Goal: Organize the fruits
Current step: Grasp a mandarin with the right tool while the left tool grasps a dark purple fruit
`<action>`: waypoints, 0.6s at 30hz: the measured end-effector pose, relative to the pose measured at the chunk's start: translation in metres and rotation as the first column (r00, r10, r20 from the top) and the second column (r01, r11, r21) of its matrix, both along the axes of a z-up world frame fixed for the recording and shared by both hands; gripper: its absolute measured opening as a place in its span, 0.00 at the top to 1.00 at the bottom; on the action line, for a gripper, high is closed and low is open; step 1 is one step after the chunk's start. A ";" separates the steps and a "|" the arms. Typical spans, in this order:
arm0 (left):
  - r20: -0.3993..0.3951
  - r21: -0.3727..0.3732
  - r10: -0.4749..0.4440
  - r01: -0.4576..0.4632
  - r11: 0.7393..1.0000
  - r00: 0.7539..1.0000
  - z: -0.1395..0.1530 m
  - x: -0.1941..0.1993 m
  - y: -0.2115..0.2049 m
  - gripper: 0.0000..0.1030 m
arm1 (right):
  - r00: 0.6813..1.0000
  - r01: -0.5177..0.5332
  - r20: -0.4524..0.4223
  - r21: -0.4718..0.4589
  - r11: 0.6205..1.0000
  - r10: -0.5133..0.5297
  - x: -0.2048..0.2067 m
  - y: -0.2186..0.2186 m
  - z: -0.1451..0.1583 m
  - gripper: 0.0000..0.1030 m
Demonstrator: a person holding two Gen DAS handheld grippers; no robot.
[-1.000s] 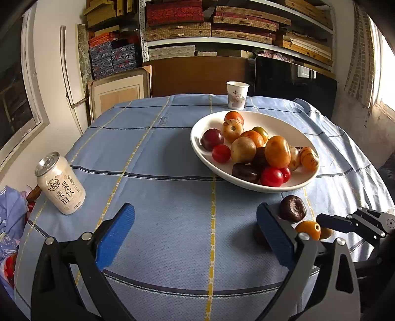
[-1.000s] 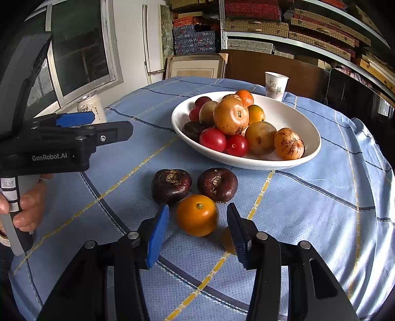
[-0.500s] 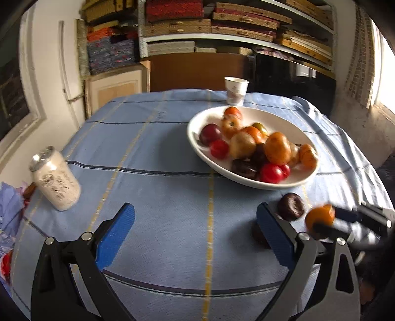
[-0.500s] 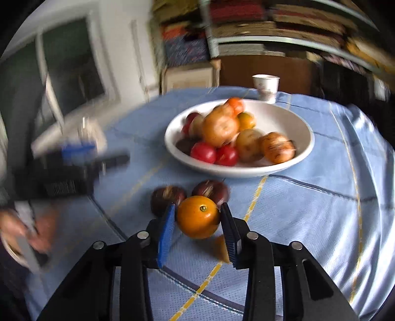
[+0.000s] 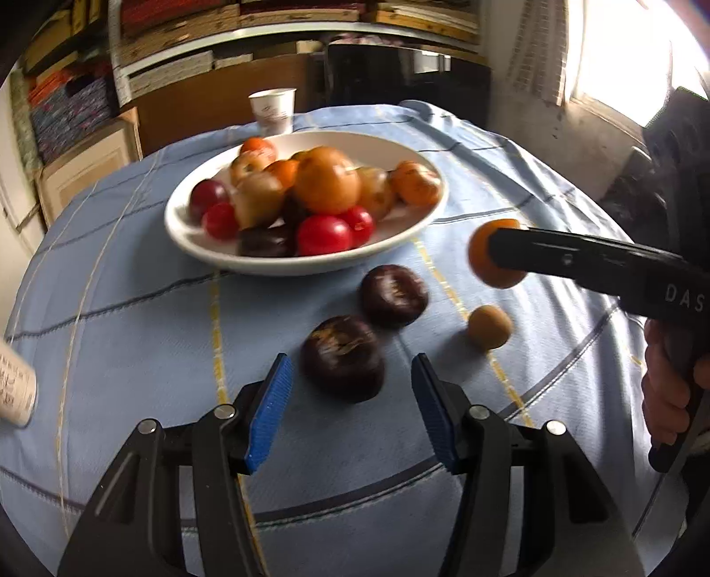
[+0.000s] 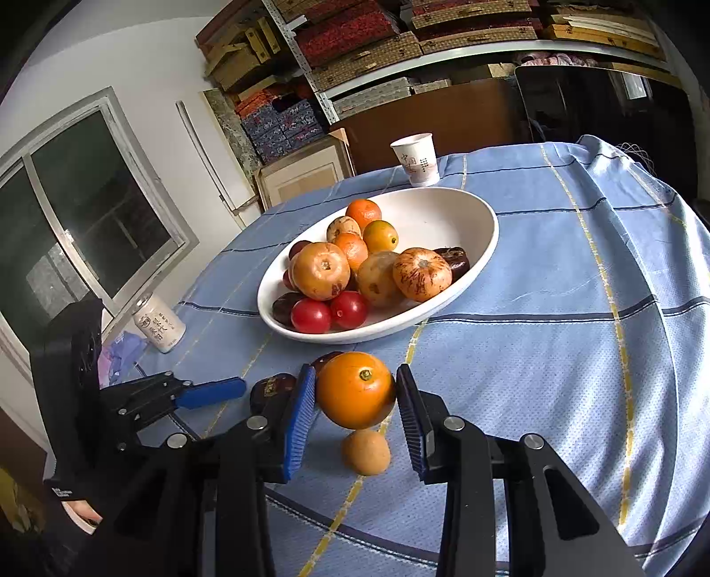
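Note:
My right gripper [image 6: 356,408] is shut on an orange fruit [image 6: 355,389] and holds it above the blue tablecloth; the same fruit shows in the left wrist view [image 5: 490,253]. Under it lies a small tan fruit [image 6: 365,452], also seen from the left [image 5: 489,326]. My left gripper [image 5: 350,410] is open, its jaws either side of and just short of a dark purple fruit [image 5: 342,355]. A second dark fruit [image 5: 393,295] lies beyond. The white bowl [image 6: 481,242] holds several fruits; it also shows in the left wrist view [image 5: 177,231].
A paper cup [image 6: 417,159] stands behind the bowl. A drink can [image 6: 159,323] stands at the table's left side. Shelves with boxes [image 6: 355,35] fill the back wall. The cloth drops off at the right edge [image 6: 665,213].
My right gripper closed on the orange fruit and lifted it off the cloth toward the bowl. My left gripper swung right and came up to the near dark fruit, jaws narrower.

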State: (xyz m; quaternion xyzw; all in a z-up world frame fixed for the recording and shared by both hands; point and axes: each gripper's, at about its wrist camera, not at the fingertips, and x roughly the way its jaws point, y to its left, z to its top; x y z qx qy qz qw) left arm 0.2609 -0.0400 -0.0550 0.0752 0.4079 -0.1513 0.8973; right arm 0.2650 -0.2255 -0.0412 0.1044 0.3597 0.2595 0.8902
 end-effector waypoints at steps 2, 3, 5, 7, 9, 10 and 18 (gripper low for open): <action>0.006 0.002 -0.011 0.011 1.000 1.000 0.001 0.002 -0.003 0.47 | 1.000 -0.003 0.001 -0.004 1.000 0.003 0.000 0.001 0.000 0.63; 0.009 0.005 -0.011 0.011 1.000 1.000 0.000 0.003 -0.005 0.46 | 1.000 -0.005 0.000 -0.002 1.000 0.005 -0.001 0.001 0.000 0.63; 0.012 0.002 -0.011 0.011 1.000 1.000 0.001 0.004 -0.006 0.46 | 1.000 -0.005 0.002 -0.004 1.000 0.005 -0.001 0.001 0.001 0.63; 0.011 -0.005 -0.009 0.009 1.000 1.000 0.001 0.006 -0.004 0.46 | 1.000 -0.005 0.006 -0.005 1.000 0.005 -0.002 0.001 0.001 0.63; 0.009 -0.001 -0.002 0.002 1.000 1.000 0.001 0.009 -0.002 0.47 | 1.000 -0.005 0.008 -0.005 1.000 0.005 -0.002 0.001 0.001 0.63; 0.009 0.002 0.001 -0.001 1.000 1.000 0.000 0.010 -0.002 0.47 | 1.000 -0.004 0.007 -0.005 1.000 0.004 -0.003 0.001 0.002 0.63; -0.022 -0.012 0.025 -0.026 1.000 0.999 -0.005 0.016 0.003 0.47 | 1.000 -0.003 0.002 -0.008 1.000 0.003 -0.002 0.001 0.001 0.63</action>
